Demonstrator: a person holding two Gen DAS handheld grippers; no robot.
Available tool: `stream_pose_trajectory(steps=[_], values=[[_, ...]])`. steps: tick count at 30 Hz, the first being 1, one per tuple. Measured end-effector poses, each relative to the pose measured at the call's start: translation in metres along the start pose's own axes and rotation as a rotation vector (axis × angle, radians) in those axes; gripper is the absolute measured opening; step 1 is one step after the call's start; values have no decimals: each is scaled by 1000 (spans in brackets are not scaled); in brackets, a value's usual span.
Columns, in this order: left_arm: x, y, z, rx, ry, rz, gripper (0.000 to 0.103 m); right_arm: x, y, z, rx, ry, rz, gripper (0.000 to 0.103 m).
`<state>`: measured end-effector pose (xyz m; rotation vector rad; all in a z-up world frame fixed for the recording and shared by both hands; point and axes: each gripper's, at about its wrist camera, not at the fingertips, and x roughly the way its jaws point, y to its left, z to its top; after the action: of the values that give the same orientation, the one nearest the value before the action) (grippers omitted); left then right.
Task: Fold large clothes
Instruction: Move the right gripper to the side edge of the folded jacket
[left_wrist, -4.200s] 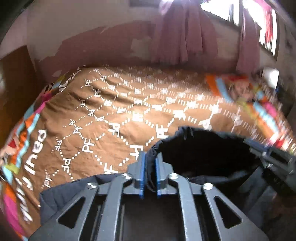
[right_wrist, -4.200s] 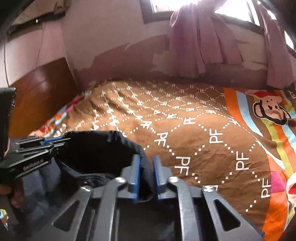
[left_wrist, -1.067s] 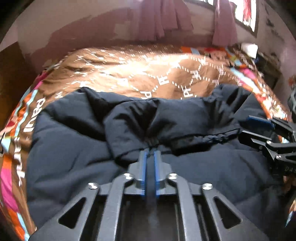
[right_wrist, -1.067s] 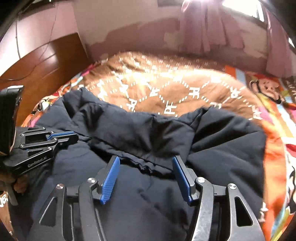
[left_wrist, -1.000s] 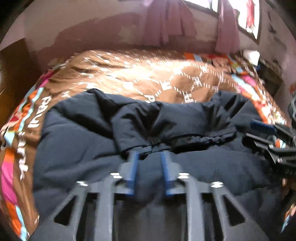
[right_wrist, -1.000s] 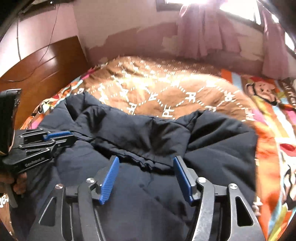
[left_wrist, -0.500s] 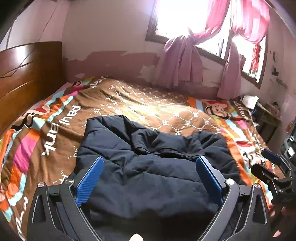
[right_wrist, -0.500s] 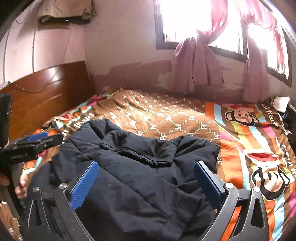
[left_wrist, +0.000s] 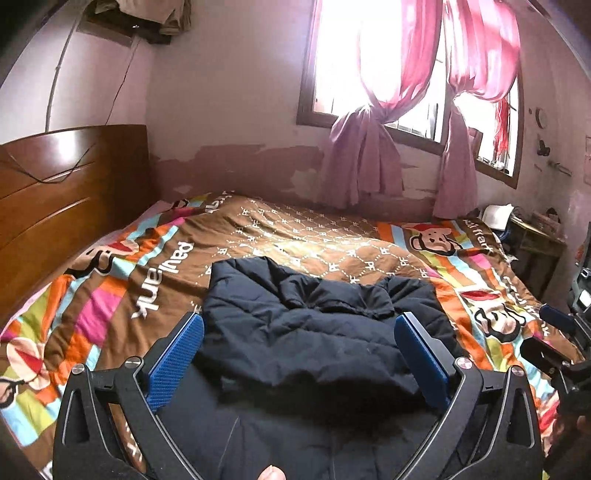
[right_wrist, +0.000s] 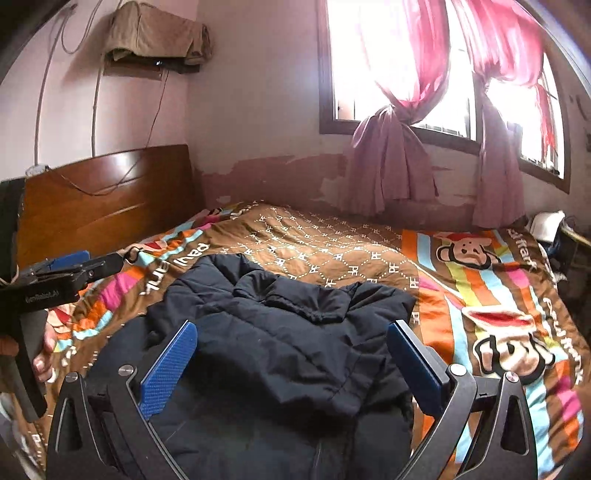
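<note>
A dark navy padded jacket (left_wrist: 314, 332) lies spread on the bed, collar towards the far wall; it also shows in the right wrist view (right_wrist: 280, 332). My left gripper (left_wrist: 299, 325) is wide open and empty, held back above the jacket's near part. My right gripper (right_wrist: 291, 332) is wide open and empty too, above the jacket's near part. The right gripper's body shows at the left wrist view's right edge (left_wrist: 554, 343). The left gripper's body shows at the right wrist view's left edge (right_wrist: 66, 277).
The bed carries a brown and striped cartoon-monkey cover (left_wrist: 332, 236). A wooden headboard (left_wrist: 55, 192) stands on the left. A window with pink curtains (left_wrist: 369, 110) is behind the bed. A cluttered small table (left_wrist: 532, 236) stands at the right.
Both grippers let go of the jacket's collar edge, opened wide and drew back and up. The jacket now lies flat on the bed.
</note>
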<state>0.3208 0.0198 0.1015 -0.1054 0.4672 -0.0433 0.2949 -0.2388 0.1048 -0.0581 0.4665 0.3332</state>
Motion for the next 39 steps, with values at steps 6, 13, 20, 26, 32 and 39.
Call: stream_pose_trajectory(steps=[6,13,20,26,32,39], values=[[-33,3,-16,-17,-7,3,101,-42,9,-14,-15,-43,-1,103],[-47,13,-40,-31,109,-18,101,-70,29,-35,-88,-47,20,103],[-68,21,-81,17,159,-66,101,-78,48,-80,-171,30,77,103],[-84,26,-131,104,166,-44,101,-70,62,-131,-249,168,113,103],[-89,31,-184,150,204,-43,101,-61,72,-182,-288,326,147,103],[-86,36,-220,165,263,-22,101,-52,80,-221,-312,455,154,103]])
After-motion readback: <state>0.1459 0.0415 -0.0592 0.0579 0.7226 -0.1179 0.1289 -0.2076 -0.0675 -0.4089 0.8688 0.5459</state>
